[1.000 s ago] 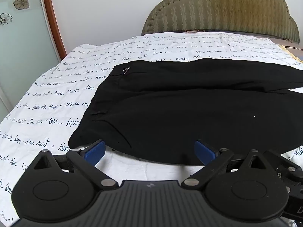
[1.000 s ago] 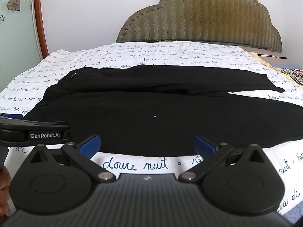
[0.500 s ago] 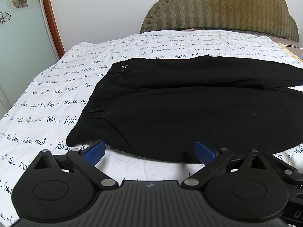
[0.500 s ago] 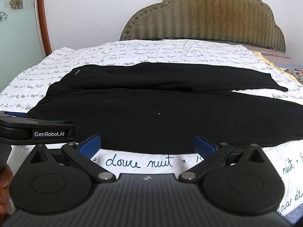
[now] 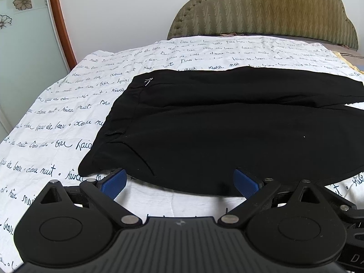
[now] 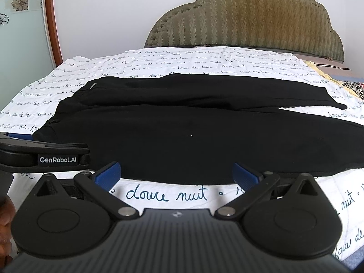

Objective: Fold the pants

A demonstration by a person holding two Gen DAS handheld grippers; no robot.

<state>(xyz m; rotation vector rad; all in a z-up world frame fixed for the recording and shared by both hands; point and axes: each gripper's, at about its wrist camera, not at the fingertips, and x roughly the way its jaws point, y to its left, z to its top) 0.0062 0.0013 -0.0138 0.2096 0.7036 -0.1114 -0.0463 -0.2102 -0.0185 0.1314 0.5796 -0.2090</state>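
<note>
only right view shows pants (image 6: pixel 182 132) cuffs; left gripper (image 5: pixel 179 182), right gripper (image 6: pixel 177 175) gape, holding nothing.

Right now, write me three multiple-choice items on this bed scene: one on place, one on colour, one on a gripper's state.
1. Where do the pants lie?
A. spread on the bedsheet
B. draped over the headboard
C. on the floor

2. What colour are the pants?
A. white
B. black
C. olive

3. How is the left gripper?
A. shut on the pants
B. open, holding nothing
C. out of view

Answers: 1 A, they lie flat across the printed sheet. 2 B, the fabric is plain black. 3 B, its blue pads stand wide apart at the pants' near edge.
</note>
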